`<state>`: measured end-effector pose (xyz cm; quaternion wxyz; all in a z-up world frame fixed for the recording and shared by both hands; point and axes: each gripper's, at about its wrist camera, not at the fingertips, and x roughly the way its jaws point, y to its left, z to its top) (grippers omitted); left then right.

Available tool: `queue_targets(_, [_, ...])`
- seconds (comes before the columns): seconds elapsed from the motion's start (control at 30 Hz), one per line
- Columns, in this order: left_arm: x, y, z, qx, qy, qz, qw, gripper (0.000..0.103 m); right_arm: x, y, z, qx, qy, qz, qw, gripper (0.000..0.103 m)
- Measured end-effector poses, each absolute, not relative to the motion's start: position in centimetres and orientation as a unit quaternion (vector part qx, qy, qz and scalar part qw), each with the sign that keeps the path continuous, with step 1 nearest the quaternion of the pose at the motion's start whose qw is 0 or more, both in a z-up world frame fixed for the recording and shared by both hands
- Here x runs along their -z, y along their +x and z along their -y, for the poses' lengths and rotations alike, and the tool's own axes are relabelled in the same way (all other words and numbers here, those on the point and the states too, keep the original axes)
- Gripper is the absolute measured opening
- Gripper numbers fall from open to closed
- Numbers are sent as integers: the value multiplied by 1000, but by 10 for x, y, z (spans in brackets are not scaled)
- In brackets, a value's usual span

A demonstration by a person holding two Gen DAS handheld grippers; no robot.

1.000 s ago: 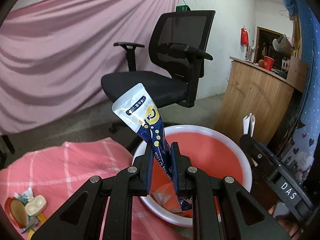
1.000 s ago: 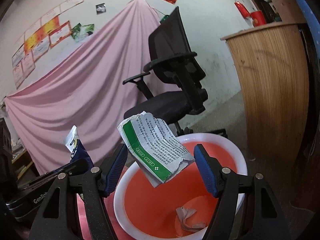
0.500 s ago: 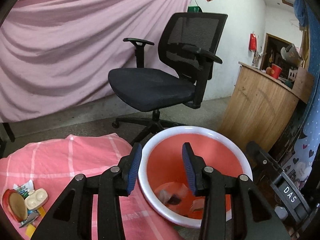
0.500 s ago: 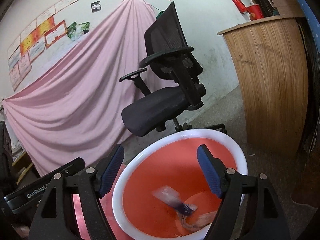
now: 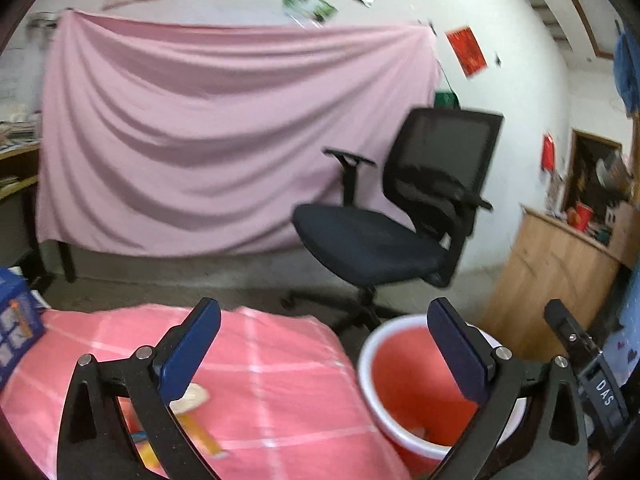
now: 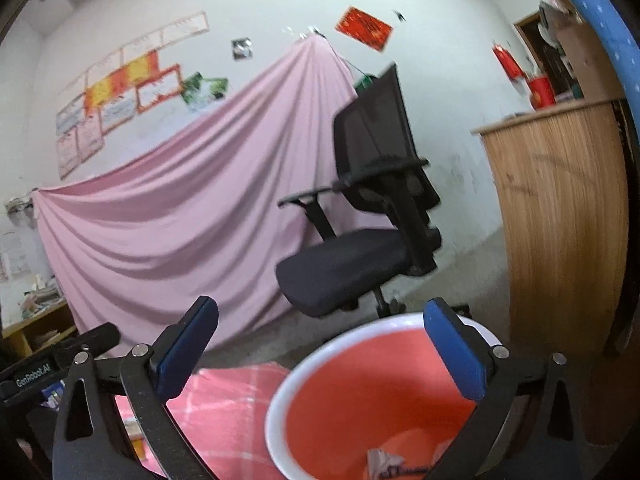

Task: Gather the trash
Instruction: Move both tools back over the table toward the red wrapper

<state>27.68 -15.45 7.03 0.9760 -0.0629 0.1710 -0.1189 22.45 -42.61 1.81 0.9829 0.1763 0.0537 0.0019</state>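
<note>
The orange bin with a white rim (image 5: 404,380) stands on the floor right of the pink checked cloth (image 5: 280,364); in the right wrist view the bin (image 6: 360,392) holds crumpled paper trash (image 6: 382,460). My left gripper (image 5: 326,356) is open and empty above the cloth's right edge. Trash pieces (image 5: 192,396) lie on the cloth behind its left finger, among them a cream piece and a yellow strip. My right gripper (image 6: 320,352) is open and empty above the bin's left rim.
A black office chair (image 5: 400,220) stands behind the bin. A wooden counter (image 5: 552,280) is at the right. A pink sheet (image 5: 200,140) hangs along the back wall. A blue box (image 5: 16,328) sits at the cloth's left edge.
Both grippers let go of their wrappers, which fell into the bin. Both have since risen and swung left, and the left jaws opened wider.
</note>
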Motion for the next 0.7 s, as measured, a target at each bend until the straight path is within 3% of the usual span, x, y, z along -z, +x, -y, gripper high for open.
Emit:
queue_targets(0.4, [-71,222,77,23,-55,-112,992,101,-39,212,356,-85,129,22,988,103])
queue_targets(0.7, [-54,189,33,-31,-38,-97,994,101,-38,213,304,-144,75,22,987,103])
